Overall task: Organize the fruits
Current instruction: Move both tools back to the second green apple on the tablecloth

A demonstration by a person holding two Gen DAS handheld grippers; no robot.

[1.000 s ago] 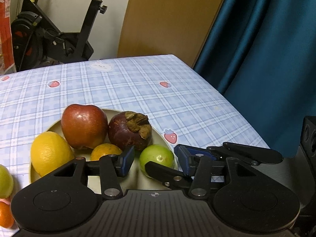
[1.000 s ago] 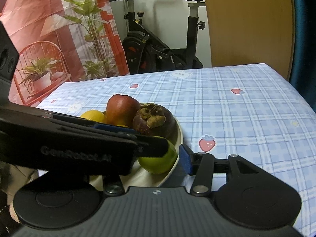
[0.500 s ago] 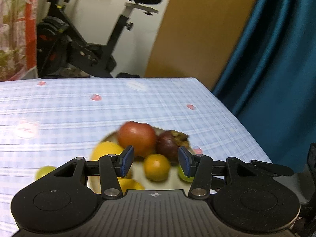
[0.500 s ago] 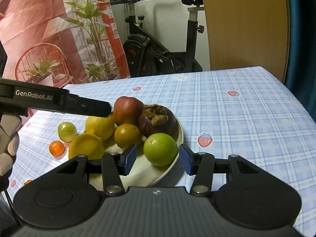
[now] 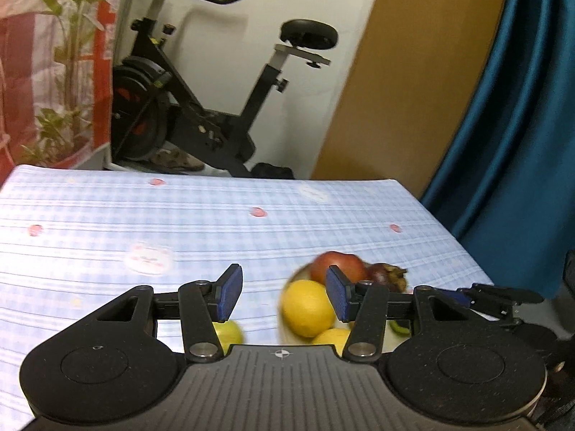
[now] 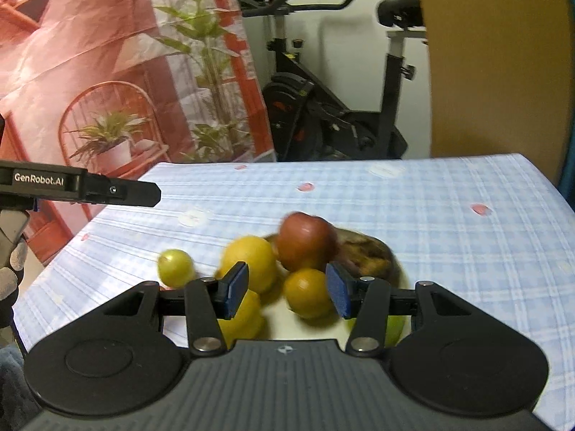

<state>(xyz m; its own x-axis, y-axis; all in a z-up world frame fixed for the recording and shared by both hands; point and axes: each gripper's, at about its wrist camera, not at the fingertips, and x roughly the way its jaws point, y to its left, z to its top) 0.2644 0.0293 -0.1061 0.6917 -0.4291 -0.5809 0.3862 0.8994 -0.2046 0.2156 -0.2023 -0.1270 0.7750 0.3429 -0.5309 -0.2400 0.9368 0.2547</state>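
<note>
White "GenRobot.AI" lettering on left gripper (image 6: 151, 194); both it and right gripper (image 6: 284, 289) wide open, empty.

tablecloth (image 6: 449, 237): checked cloth | apple (image 6: 305, 240): glossy | fingers (image 6: 235, 289): matt plastic

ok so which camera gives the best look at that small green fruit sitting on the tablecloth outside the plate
The right wrist view. There the small green fruit shows nearly whole, on the tablecloth left of the plate. In the left wrist view only a blurred sliver of it peeks out behind the left gripper.
</note>
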